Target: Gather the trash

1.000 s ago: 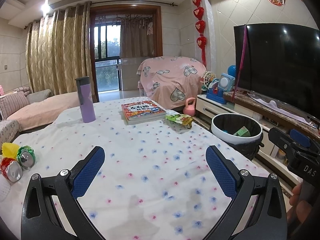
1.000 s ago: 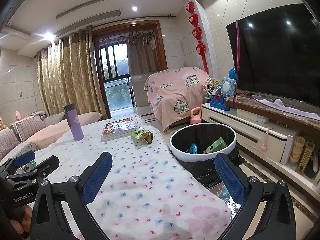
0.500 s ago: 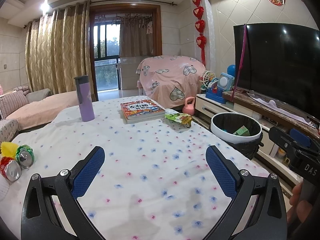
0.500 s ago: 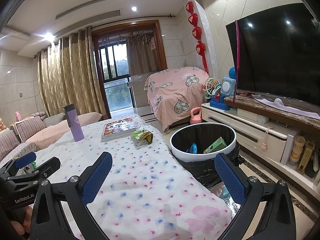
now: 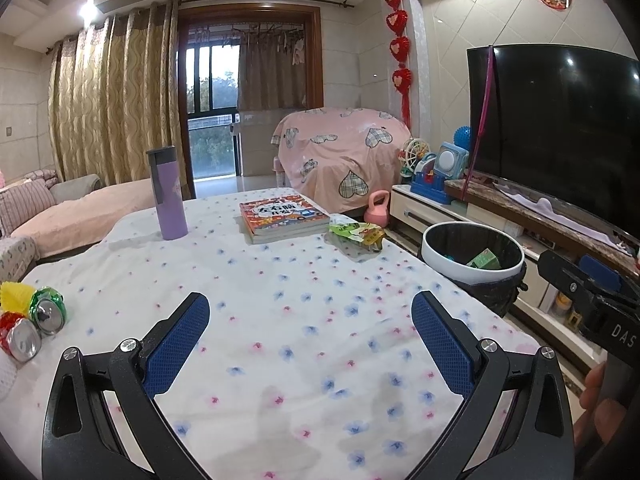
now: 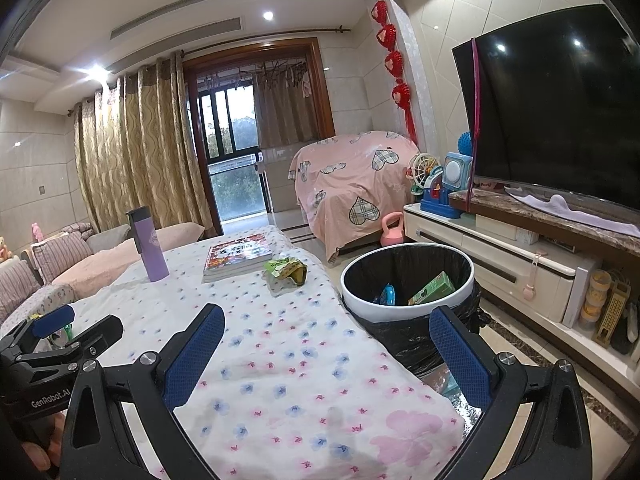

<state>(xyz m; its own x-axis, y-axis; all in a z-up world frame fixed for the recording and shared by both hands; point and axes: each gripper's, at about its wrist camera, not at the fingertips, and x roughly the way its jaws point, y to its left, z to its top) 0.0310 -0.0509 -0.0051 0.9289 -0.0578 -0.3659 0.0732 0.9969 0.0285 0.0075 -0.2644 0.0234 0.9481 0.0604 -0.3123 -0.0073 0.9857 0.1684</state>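
Lying flat beside the book [image 5: 286, 218], the snack wrapper [image 5: 356, 233] runs lengthwise toward the trash bin [image 5: 472, 258]; your jaws gape wide, empty.

Under my jaws spreads a table [image 5: 304, 320] in a white cloth dotted with small blue and pink flowers. On its far side stand a purple bottle [image 5: 167, 196], upright, and a stack of books [image 5: 282, 218], lying flat. Just beside the books, near the right edge, lies a green snack wrapper [image 5: 356, 234]. At the left edge rest two crushed cans [image 5: 34, 326], touching each other
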